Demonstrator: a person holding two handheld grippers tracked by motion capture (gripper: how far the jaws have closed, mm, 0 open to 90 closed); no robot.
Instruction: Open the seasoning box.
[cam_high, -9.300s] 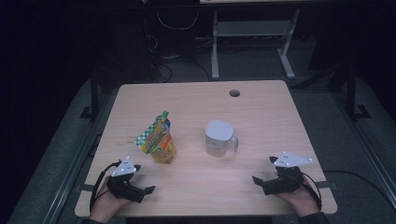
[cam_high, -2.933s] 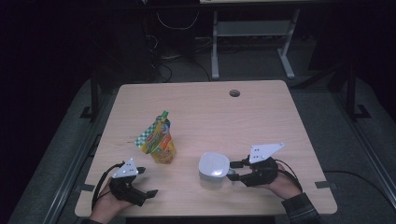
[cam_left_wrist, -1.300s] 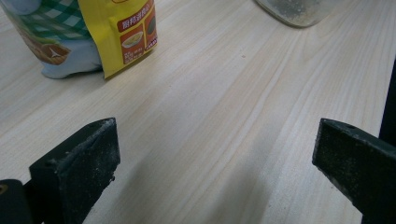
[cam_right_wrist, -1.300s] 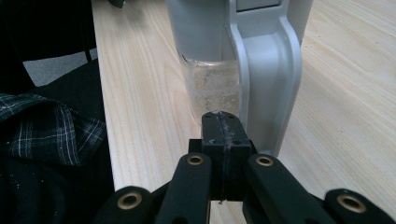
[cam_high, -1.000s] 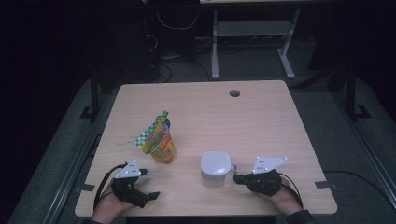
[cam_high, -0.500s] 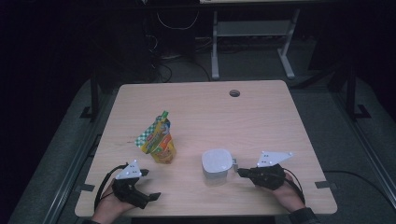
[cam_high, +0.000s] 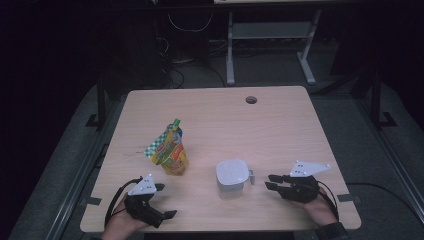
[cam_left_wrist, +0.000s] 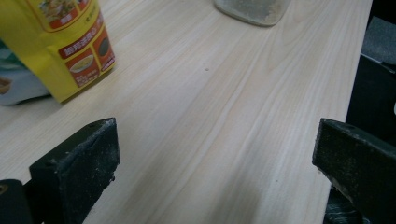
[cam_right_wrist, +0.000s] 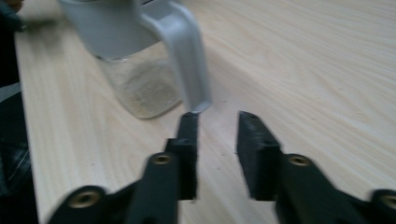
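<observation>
A clear jug (cam_high: 231, 176) with a white lid and a side handle (cam_high: 251, 176) stands upright near the table's front middle. My right gripper (cam_high: 270, 181) lies just right of the handle, apart from it. Its jaws have just been opening, with nothing between them. In the right gripper view the handle (cam_right_wrist: 187, 56) hangs just beyond the tip of one jaw of the right gripper (cam_right_wrist: 218, 119). A yellow pouch (cam_high: 172, 152) stands left of the jug. My left gripper (cam_high: 166, 200) rests open at the front left, with the pouch (cam_left_wrist: 70, 42) and the jug's base (cam_left_wrist: 252, 9) ahead of it.
The wooden table (cam_high: 280, 125) has a round cable hole (cam_high: 251, 99) near its far edge. Both hands sit close to the front edge. Beyond the table, a metal desk frame (cam_high: 270, 35) and cables stand on the dark floor.
My right gripper's jaws have gone from shut at the jug's handle to open, and the hand has drawn back to the right. The jug stays put. The left gripper has not moved.
</observation>
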